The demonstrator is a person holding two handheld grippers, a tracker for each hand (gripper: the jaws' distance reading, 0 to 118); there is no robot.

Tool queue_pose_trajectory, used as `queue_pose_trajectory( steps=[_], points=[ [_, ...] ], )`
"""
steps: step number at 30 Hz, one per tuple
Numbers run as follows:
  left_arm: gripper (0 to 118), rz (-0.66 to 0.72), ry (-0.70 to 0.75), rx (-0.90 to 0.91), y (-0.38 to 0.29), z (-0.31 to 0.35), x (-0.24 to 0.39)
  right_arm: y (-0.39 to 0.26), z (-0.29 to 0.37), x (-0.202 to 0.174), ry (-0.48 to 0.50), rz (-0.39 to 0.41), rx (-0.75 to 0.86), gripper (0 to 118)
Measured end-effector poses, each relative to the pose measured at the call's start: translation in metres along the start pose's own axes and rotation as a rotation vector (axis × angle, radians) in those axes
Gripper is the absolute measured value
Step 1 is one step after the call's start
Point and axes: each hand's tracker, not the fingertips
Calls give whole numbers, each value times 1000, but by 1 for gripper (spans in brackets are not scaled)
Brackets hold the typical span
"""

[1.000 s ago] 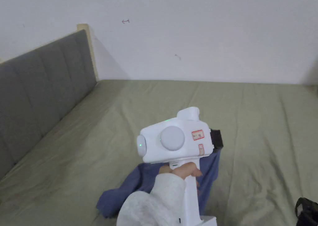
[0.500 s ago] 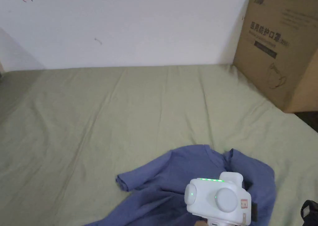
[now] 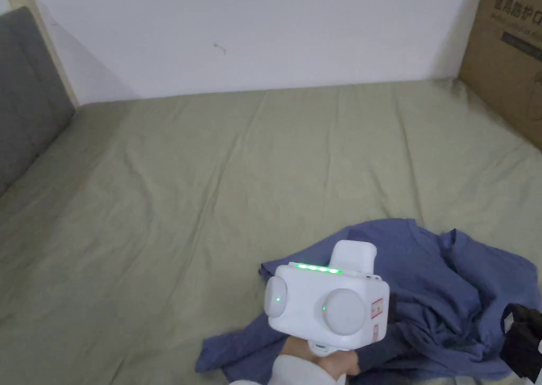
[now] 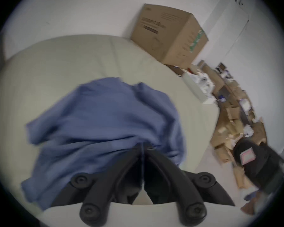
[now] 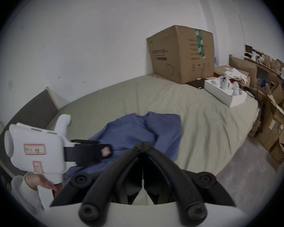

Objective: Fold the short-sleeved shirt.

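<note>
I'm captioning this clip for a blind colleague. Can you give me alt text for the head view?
A crumpled blue short-sleeved shirt lies unfolded on a bed with an olive-green sheet. A hand holds the white left tool over the shirt's near edge. A grey headboard stands at left, a cardboard box at right.

The cardboard box carries dark printed text and handling symbols, too small and blurred to read. The left gripper has red-bordered stickers on its white body, handwriting illegible.
</note>
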Motion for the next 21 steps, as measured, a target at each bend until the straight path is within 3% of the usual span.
queue_pose_trajectory(
  steps=[6, 7, 8, 10, 12, 17, 18, 19, 21],
  points=[
    [2, 106, 214, -16, -58, 62, -102, -9, -1, -36, 74, 35, -40, 0],
    [18, 90, 254, -13, -68, 70, -116, -10, 0, -42, 89, 45, -42, 0],
    [50, 81, 289, -29, -76, 75, -125, -11, 0, -46, 97, 55, -43, 0],
    [71, 77, 288, -64, -91, 78, -143, -12, -3, -53, 103, 75, -53, 0],
    [103, 102, 300, -97, -99, 72, -149, -15, -5, -57, 114, 83, -63, 0],
    [100, 183, 270, -84, -99, 40, -159, -19, -13, -61, 125, 106, -100, 0],
    [94, 183, 283, -99, -96, 36, -158, -19, -14, -59, 122, 111, -107, 0],
    [79, 159, 363, -92, -93, 37, -157, -19, -15, -58, 118, 116, -113, 0],
    [44, 130, 310, -46, -88, 35, -157, -20, -19, -56, 109, 116, -119, 0]
  ],
)
